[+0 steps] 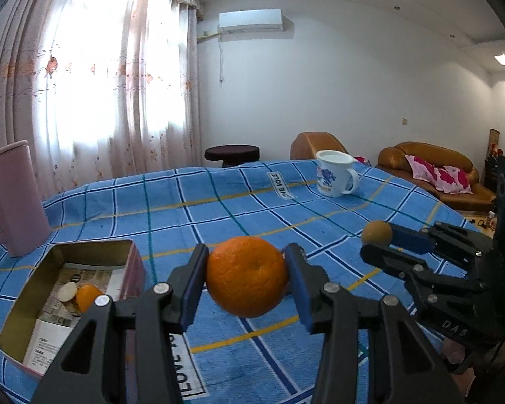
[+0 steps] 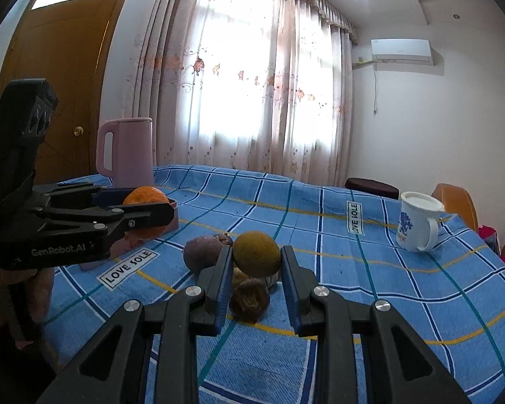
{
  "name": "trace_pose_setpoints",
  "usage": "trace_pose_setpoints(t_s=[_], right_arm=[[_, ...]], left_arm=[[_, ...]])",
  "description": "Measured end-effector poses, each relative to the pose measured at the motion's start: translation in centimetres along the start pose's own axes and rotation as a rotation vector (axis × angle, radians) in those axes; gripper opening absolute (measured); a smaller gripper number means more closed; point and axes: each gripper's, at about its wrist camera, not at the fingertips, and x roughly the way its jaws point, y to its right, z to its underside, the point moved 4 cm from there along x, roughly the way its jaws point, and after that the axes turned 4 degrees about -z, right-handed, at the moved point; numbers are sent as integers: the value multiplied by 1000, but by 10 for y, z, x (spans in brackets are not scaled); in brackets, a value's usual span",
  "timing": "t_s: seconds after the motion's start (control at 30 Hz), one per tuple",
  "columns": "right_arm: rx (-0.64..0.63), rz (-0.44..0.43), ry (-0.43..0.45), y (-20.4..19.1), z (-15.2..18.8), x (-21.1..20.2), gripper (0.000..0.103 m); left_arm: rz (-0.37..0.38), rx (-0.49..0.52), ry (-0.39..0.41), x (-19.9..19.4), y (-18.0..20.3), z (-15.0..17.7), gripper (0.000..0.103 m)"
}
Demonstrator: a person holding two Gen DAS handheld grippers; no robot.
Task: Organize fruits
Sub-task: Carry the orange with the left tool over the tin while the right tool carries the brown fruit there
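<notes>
— Orange (image 1: pixel 247 276) right up against my left lens, clamped between the left gripper (image 1: pixel 247 277) fingers, off the bench (image 1: pixel 219 208), just right of the tin box (image 1: pixel 69 289).

— And the right?

— Right gripper (image 2: pixel 256 258) fingers are closed on a brown fruit (image 2: pixel 256 257), lifted above the darker fruits (image 2: pixel 249 298). I'd say swing left over the tin, lower inside, then part the fingers gently so nothing rolls.

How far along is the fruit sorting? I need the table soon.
Started: the tin box already holds an orange piece. In hand: the left gripper clamps an orange; the right gripper clamps a brown fruit. Left: the fruit pile on the tablecloth.
</notes>
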Motion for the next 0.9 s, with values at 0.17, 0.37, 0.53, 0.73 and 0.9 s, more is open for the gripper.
trace_pose_setpoints(t_s=[0.17,0.37,0.53,0.73,0.9], right_arm=[[-17,-13,3,-9,-12,4,30],[-44,-37,-3,-21,-20,15,30],[-67,-78,2,-36,-32,25,30],[-100,-137,3,-61,-46,42,30],[-116,-191,-11,-82,-54,58,30]], left_arm=[[-17,-18,5,-3,-9,-1,48],[-37,-50,4,-6,-26,-1,48],[-60,-80,6,-10,-44,0,48],[-92,-117,7,-16,-68,2,48],[-120,-151,1,-19,-90,5,48]])
